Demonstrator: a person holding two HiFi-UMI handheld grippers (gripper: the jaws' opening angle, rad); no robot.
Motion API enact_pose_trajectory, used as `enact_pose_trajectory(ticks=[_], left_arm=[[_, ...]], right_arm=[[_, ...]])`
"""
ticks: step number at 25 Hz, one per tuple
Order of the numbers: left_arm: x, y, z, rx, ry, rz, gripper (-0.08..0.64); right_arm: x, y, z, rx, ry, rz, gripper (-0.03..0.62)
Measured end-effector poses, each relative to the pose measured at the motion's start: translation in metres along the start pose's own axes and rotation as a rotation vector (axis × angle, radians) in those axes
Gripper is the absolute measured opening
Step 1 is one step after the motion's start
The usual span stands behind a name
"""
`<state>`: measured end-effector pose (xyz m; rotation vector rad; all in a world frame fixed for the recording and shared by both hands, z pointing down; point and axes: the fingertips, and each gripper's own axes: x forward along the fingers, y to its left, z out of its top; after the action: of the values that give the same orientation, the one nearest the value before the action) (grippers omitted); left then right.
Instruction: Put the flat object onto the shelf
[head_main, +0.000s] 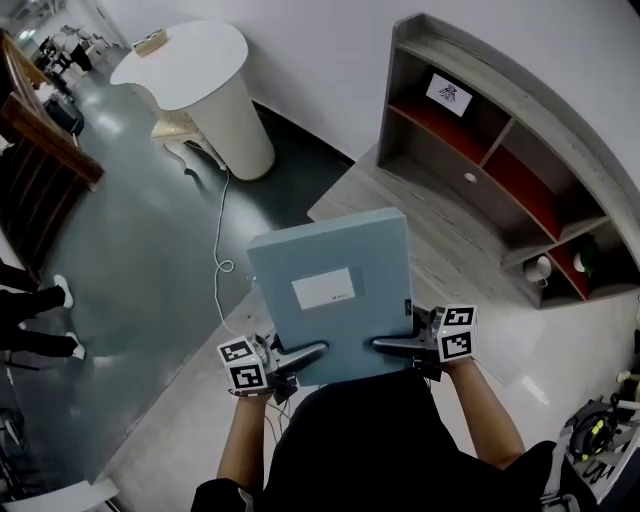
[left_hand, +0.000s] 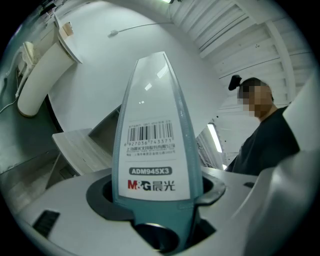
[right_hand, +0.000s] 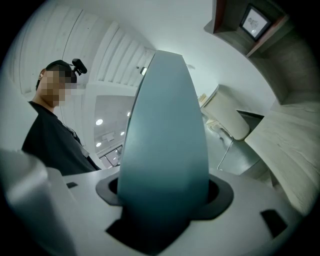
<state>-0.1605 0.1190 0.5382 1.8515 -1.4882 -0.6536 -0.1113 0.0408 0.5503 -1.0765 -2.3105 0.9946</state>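
With left tongs (head_main: 303, 351) and right tongs (head_main: 392, 343) clamped on the near edge of the flat blue box (head_main: 330, 270), holds it level in mid-air, well short of the shelf (head_main: 530, 100), seemingly mid-carry; next needs lining up with an open bay.

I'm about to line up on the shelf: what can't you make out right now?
- Head view: items in the shelf's far-right compartments, too small to identify.
- Head view: underside jaws of left gripper and right gripper, hidden beneath the blue file.
- Both gripper views: the path straight ahead, blocked by the blue file between the jaws.
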Motion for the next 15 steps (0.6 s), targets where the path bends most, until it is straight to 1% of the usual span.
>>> enact_pose_trajectory(ticks=[5, 10, 15], left_arm=[[0.042, 0.015, 0.023, -0.005, 0.050, -0.023, 0.304], [0.076, 0.024, 0.035, -0.001, 0.064, -0.037, 0.304], [0.111, 0.035, 0.051, 0.006, 0.095, -0.043, 0.304]], right_arm=[[-0.026, -0.025, 0.028, 0.022, -0.043, -0.038, 0.305], [-0.050, -0.045, 0.047, 0.017, -0.057, -0.057, 0.307], [-0.074, -0.066, 0.068, 0.026, -0.086, -0.074, 0.309]])
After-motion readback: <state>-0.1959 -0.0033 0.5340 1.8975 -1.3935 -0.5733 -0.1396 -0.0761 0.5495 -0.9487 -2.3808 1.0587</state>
